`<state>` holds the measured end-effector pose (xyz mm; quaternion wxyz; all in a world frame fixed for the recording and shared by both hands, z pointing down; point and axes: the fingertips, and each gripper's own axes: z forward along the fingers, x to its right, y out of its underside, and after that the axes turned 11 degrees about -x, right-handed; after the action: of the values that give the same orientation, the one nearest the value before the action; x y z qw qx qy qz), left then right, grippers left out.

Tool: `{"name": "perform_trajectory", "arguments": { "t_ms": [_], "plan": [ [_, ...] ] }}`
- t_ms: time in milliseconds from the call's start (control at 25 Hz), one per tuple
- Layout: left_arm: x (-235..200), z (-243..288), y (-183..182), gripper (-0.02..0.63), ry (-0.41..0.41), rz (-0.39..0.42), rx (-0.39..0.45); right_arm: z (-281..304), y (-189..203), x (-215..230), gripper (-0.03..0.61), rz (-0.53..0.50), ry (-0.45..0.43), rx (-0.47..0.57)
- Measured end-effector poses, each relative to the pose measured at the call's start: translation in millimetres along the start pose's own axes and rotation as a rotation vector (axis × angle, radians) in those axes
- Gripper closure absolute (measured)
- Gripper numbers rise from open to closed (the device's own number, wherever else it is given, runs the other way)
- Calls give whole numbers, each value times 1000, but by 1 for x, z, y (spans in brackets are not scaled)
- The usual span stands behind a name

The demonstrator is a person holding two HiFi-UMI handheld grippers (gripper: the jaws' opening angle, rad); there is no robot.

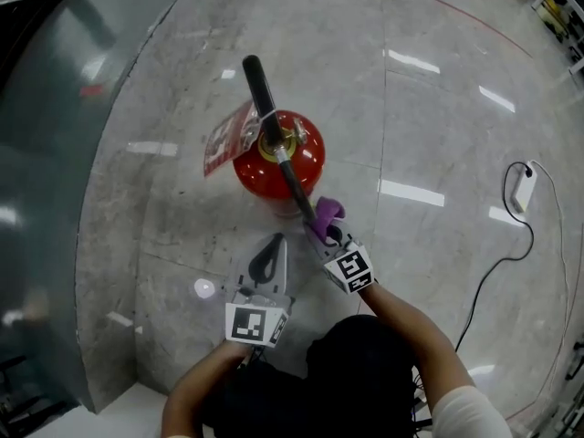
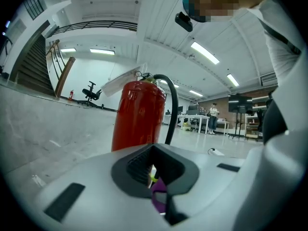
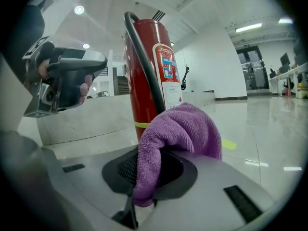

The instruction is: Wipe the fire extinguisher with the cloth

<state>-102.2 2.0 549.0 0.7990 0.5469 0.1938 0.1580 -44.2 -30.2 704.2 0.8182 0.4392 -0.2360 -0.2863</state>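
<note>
A red fire extinguisher [image 1: 278, 164] stands upright on the marble floor, with a black hose [image 1: 294, 182] running down its side and a red-white tag [image 1: 224, 140] on its neck. My right gripper [image 1: 325, 232] is shut on a purple cloth [image 1: 327, 214], which is held just at the near side of the extinguisher's base. In the right gripper view the cloth [image 3: 175, 138] bulges over the jaws in front of the extinguisher [image 3: 161, 76]. My left gripper [image 1: 276, 241] hovers to the left, shut and holding nothing. The left gripper view faces the extinguisher [image 2: 137, 114] a short way off.
A curved grey-green wall [image 1: 55, 153] borders the floor at the left. A white power strip [image 1: 523, 186] with its cable lies on the floor at the right. Far behind the extinguisher are a staircase [image 2: 33, 66], an office chair [image 2: 91, 93] and desks [image 2: 207, 121].
</note>
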Motion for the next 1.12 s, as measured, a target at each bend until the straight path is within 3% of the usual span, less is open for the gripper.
{"name": "perform_trajectory", "arguments": {
  "t_ms": [400, 1120],
  "plan": [
    [-7, 1, -1, 609, -27, -10, 4, -8, -19, -7, 523, 6, -23, 44],
    [-2, 4, 3, 609, 4, -8, -9, -57, -104, -37, 523, -53, -121, 131]
  ]
}}
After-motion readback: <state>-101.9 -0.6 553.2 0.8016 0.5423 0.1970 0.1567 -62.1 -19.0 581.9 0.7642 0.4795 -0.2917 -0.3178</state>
